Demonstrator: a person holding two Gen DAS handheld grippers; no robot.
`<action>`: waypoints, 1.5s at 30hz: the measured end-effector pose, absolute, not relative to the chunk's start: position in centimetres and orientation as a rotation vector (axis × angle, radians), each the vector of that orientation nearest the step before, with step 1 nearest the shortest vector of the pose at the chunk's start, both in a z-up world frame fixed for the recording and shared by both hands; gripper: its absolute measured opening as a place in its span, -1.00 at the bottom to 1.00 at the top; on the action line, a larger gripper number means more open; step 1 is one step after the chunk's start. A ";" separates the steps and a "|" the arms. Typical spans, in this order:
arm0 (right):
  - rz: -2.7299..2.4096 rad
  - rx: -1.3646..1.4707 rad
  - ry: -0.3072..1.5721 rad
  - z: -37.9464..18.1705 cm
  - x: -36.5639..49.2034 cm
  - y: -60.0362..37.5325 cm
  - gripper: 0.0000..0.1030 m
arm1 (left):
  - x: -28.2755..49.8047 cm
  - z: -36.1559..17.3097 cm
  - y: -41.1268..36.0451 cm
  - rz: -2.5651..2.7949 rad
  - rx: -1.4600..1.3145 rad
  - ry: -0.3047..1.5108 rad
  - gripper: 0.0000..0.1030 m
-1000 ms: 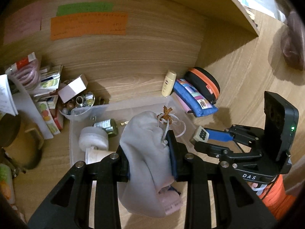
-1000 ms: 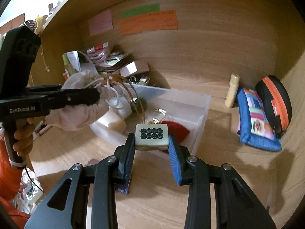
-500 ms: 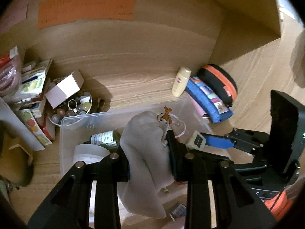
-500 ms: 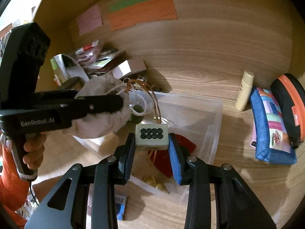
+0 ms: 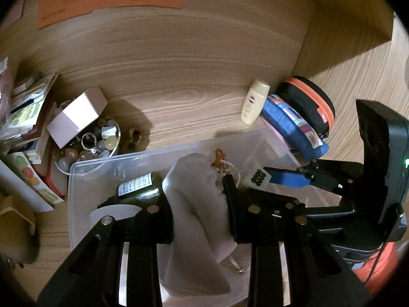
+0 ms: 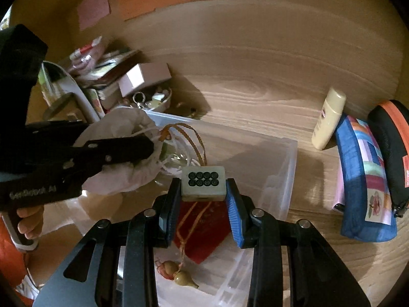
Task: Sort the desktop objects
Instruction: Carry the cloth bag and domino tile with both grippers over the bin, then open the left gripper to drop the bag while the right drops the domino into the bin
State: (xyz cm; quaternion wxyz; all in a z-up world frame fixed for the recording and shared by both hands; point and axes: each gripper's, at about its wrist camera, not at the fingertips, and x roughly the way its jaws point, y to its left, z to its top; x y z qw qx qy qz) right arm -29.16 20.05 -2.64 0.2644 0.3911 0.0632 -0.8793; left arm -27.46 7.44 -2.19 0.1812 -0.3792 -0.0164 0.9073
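Note:
My left gripper (image 5: 196,194) is shut on a white drawstring cloth pouch (image 5: 196,217) and holds it over the clear plastic bin (image 5: 87,165). The pouch also shows in the right wrist view (image 6: 122,153), with its cords hanging. My right gripper (image 6: 203,194) is shut on a small pale mahjong tile with eight black circles (image 6: 203,186), held above the bin (image 6: 283,179). The tile shows in the left wrist view (image 5: 257,179) just right of the pouch. Inside the bin lie a red pouch (image 6: 204,232), a gourd charm (image 6: 179,273) and a dark bottle (image 5: 139,186).
A cream lotion bottle (image 5: 254,106), a blue patchwork pouch (image 5: 294,130) and a black-orange case (image 5: 309,105) lean at the back right. A glass bowl of trinkets (image 5: 92,143), a pink box (image 5: 76,116) and stacked packets (image 5: 23,117) crowd the left. Wooden wall behind.
Both grippers have moved forward and lower over the bin, carrying the pouch and the tile. The bin's contents now lie directly below them.

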 end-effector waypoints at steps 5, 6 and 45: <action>-2.383 1.058 0.260 -2.7 -29.3 19.2 -0.40 | -27.8 -3.0 7.2 2.553 -1.100 -0.049 -0.37; -2.380 1.054 0.268 -2.7 -29.4 19.0 -0.40 | -27.9 -3.3 7.3 2.552 -1.111 -0.045 -0.36; -2.468 0.769 0.370 0.2 -25.0 19.2 0.64 | -25.8 -1.9 4.4 2.823 -1.022 0.032 0.81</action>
